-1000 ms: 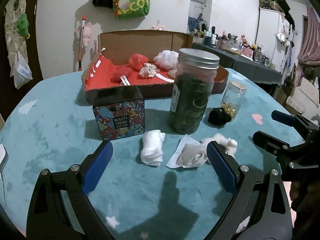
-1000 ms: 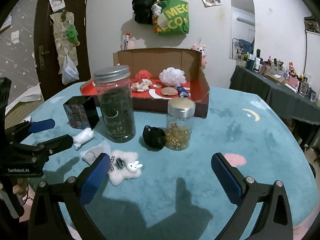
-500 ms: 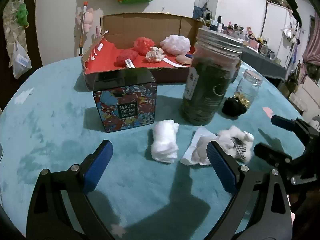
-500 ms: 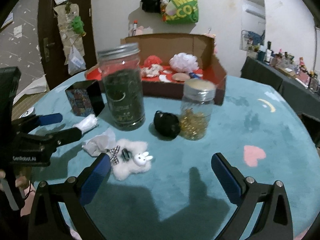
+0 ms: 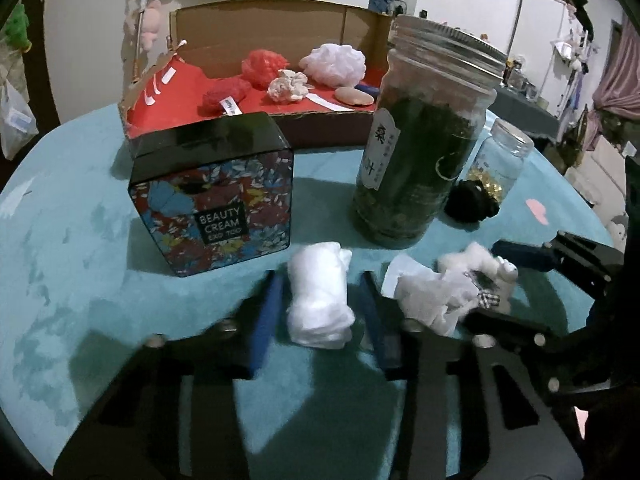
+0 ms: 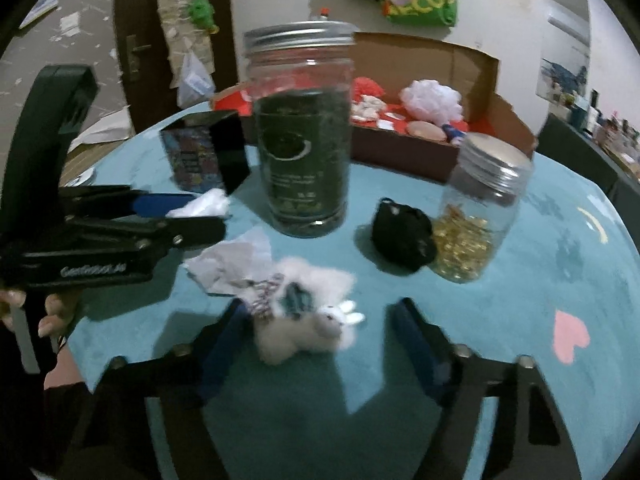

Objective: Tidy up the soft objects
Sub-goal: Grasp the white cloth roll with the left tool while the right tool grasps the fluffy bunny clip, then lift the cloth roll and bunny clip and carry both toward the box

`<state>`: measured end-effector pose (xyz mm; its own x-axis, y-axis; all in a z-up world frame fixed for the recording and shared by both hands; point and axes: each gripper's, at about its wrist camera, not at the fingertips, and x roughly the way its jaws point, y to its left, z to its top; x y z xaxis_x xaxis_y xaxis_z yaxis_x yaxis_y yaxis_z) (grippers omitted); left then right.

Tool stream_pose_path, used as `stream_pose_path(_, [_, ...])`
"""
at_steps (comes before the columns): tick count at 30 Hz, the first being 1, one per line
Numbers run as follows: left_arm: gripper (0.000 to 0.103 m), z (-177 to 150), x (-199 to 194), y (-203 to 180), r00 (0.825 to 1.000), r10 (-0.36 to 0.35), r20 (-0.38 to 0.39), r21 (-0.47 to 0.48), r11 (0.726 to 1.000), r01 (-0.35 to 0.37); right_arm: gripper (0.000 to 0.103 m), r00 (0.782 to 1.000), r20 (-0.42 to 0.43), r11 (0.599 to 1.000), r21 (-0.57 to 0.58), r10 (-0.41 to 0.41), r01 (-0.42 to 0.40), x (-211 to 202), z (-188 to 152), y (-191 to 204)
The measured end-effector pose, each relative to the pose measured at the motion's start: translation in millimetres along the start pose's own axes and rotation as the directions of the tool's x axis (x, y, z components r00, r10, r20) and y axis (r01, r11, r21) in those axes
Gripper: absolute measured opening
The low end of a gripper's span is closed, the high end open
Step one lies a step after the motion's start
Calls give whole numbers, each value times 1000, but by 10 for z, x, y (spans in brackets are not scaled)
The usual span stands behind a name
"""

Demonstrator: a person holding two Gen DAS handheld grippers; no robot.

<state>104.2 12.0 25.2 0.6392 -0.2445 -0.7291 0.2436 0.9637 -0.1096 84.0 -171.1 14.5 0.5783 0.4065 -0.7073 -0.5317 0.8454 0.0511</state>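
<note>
A rolled white cloth (image 5: 320, 300) lies on the teal table between the fingers of my left gripper (image 5: 320, 276). Its jaws are closing, with a thin gap still on each side of the roll. A fluffy white bunny toy (image 6: 304, 320) with a plaid bow lies between the fingers of my right gripper (image 6: 322, 304). Those jaws are closing too: the left pad is at the fur and the right pad is apart from it. A crumpled white tissue (image 5: 428, 296) rests against the toy. A black soft lump (image 6: 404, 236) sits by the small jar.
A cardboard box (image 5: 280, 28) with a red floor holds several soft items at the back. A tall jar of green leaves (image 5: 420, 140), a small jar of gold pieces (image 6: 480, 208) and a floral tin (image 5: 216, 200) stand between the box and my grippers.
Both grippers have come forward and down. The left jaws went from wide to narrow around the white roll. The right jaws narrowed around the bunny toy.
</note>
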Motion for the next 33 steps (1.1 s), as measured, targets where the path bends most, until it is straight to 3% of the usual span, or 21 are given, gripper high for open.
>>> stream_pose_path(2, [24, 0, 2, 0, 1000, 2, 0, 1, 1000, -2, 50, 1000, 11, 1000, -4, 18, -18, -17, -9, 15])
stream_pose_path(6, [22, -6, 2, -7, 1000, 1, 6, 8, 1000, -1, 45, 999, 21, 999, 8, 44, -44, -47, -24, -11])
stream_pose_path(33, [21, -52, -220, 51, 1000, 14, 25, 12, 1000, -14, 45, 999, 51, 997, 76, 2, -6, -261, -61, -253])
